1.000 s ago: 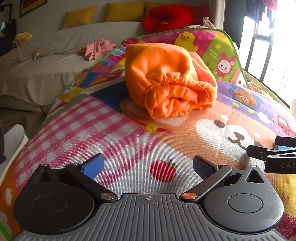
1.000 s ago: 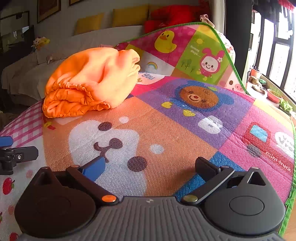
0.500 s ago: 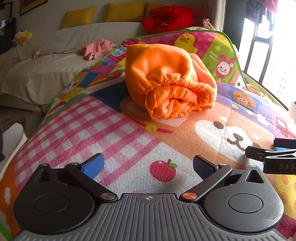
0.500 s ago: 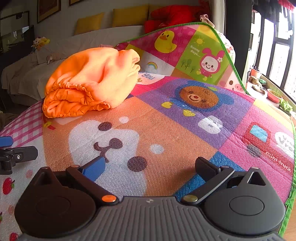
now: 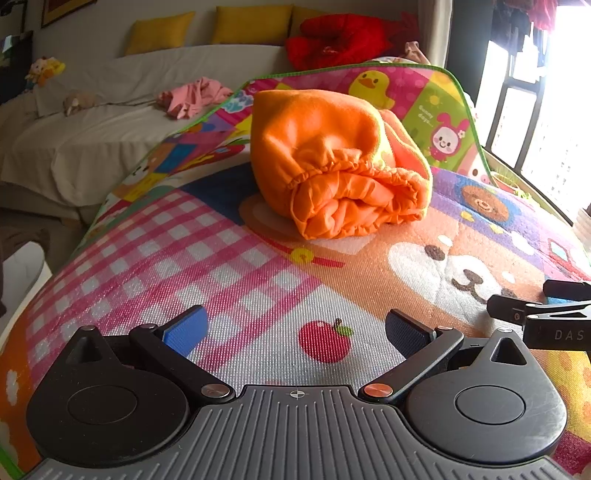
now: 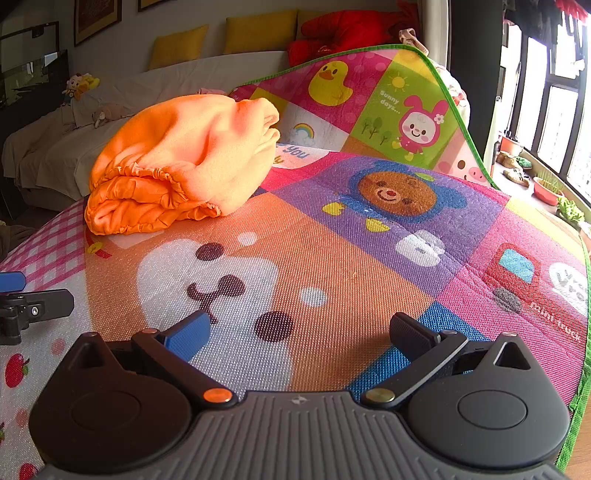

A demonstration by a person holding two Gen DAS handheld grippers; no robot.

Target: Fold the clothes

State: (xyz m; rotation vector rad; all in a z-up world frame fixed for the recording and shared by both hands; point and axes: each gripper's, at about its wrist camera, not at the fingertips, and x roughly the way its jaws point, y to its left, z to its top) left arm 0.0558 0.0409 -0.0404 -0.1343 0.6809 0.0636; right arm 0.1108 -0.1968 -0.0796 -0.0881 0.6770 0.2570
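An orange garment (image 5: 332, 162) with an elastic hem lies folded into a thick bundle on the colourful play mat (image 5: 229, 266); the right wrist view shows the garment (image 6: 184, 162) at the upper left. My left gripper (image 5: 293, 328) is open over the apple print, well short of the bundle, with nothing between its fingers. My right gripper (image 6: 301, 332) is open too, over the bear-face print on the mat (image 6: 369, 258), to the right of the bundle. Each gripper's tip shows at the edge of the other's view.
A pink garment (image 5: 192, 98) lies on the white-covered sofa (image 5: 110, 122) behind the mat. Yellow cushions (image 5: 251, 24) and a red bundle (image 5: 340, 38) line the sofa back. The mat's far end curls upward (image 6: 369, 92). Windows stand at the right.
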